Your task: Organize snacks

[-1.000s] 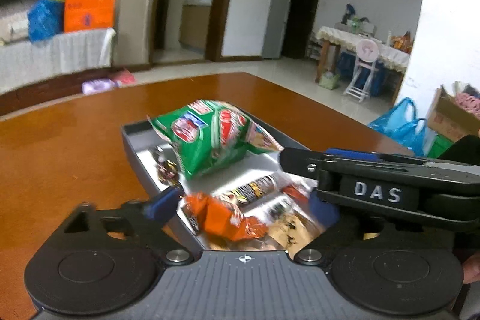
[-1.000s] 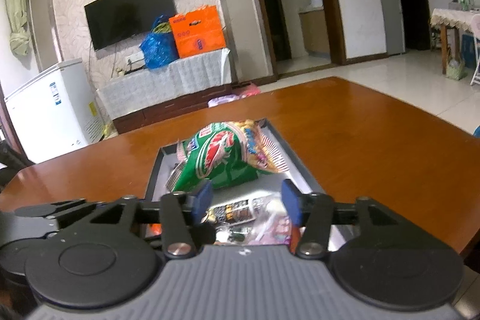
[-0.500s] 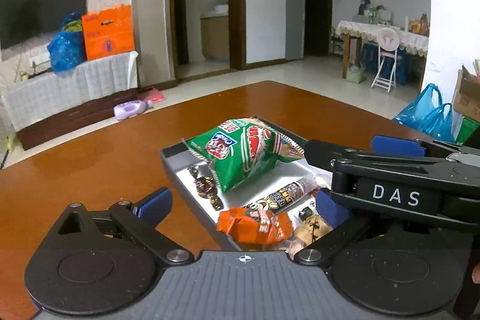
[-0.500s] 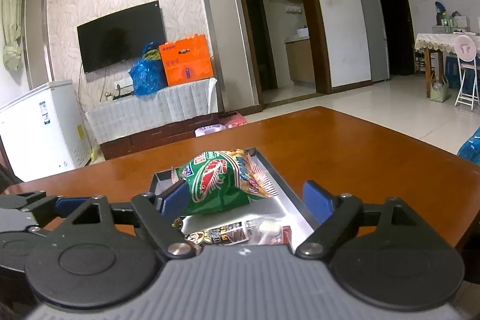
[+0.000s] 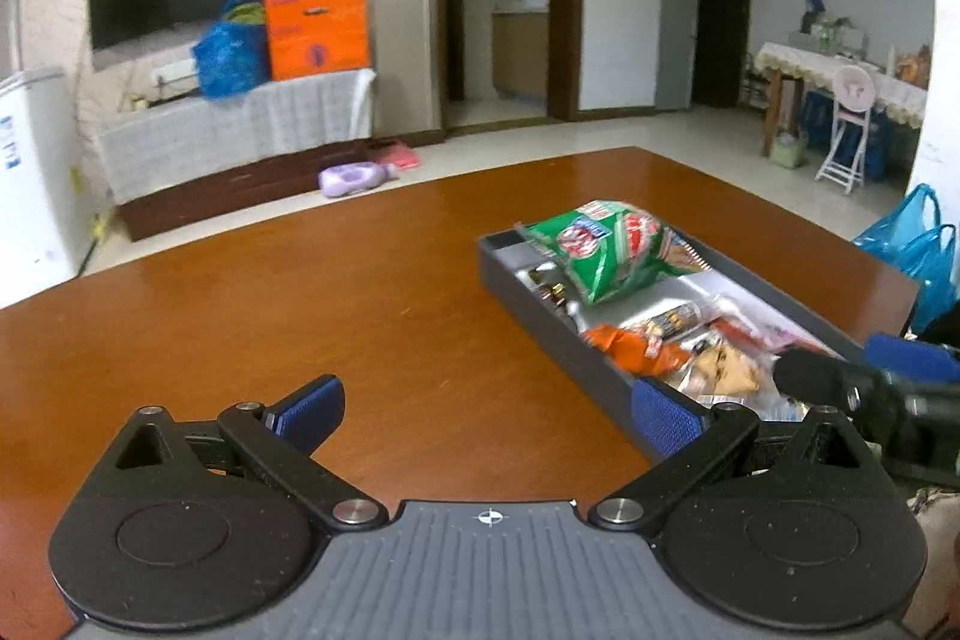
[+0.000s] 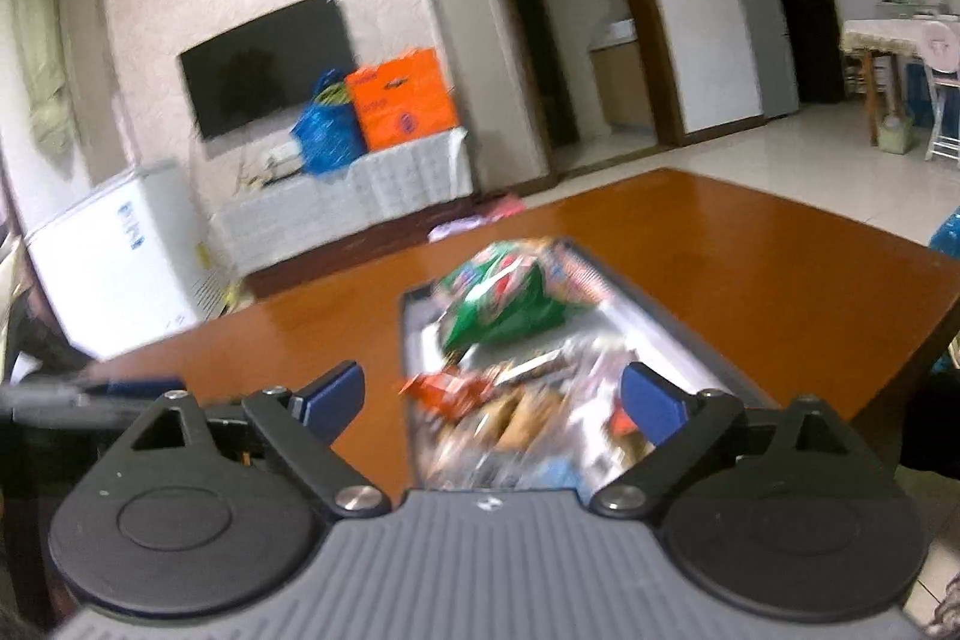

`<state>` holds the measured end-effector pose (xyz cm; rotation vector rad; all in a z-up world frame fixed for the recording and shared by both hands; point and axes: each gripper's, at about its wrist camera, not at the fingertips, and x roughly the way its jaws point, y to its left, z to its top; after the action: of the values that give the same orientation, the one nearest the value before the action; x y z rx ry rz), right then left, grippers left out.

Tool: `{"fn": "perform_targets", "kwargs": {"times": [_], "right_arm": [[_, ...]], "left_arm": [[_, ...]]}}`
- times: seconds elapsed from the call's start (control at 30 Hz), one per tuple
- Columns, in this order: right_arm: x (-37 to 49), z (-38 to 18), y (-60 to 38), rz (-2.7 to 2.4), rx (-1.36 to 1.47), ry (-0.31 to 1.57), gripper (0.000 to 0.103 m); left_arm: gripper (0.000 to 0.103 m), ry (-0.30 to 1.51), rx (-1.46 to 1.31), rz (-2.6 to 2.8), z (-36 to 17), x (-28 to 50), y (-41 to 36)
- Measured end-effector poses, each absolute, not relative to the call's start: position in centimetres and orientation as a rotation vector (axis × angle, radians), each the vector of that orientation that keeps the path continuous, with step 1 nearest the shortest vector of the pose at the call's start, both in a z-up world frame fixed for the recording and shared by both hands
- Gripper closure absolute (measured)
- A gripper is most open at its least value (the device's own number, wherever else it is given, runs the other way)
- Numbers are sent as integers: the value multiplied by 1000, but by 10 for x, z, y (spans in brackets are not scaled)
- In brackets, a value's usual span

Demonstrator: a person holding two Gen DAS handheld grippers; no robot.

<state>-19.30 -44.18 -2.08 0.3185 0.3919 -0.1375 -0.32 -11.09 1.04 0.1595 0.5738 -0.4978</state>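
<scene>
Grey tray is sitting on the brown table, right of centre in the left wrist view. Green snack bag is lying tilted across the tray's far end. An orange packet and smaller wrappers are crowding the near end; the right wrist view is blurring them.

Left gripper is hanging over bare table just left of the tray, jaws spread wide, nothing between them.

Right gripper is hovering above the tray's near end, jaws having just been opening, now wide apart and gripping nothing.
</scene>
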Motion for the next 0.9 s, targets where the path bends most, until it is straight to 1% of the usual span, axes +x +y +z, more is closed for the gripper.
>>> {"fn": "perform_targets", "kwargs": {"times": [0.1,0.2,0.3,0.47,0.57,0.7,0.9], "right_arm": [[-213,-19,-424,-92,286,429,9],[-233,-20,-410,-78,272,470,6],[-245,-24,-402,-80,276,500,5],[-243,-34,-403,-137,306,579,3],[-238,-40,-411,-156,319,587,3],[-229,-46,-413,-193,286,611,3],[-219,-49,-415,-191,283,628,3]], "left_arm": [[0,616,112,-475,12,-17,-94],[0,640,110,-487,10,-35,-85],[0,665,133,-495,-4,-48,-85],[0,677,136,-467,-14,-45,-89],[0,672,129,-480,-26,-44,-88],[0,732,166,-484,-42,-39,-97],[0,704,229,-497,-44,-47,-103]]}}
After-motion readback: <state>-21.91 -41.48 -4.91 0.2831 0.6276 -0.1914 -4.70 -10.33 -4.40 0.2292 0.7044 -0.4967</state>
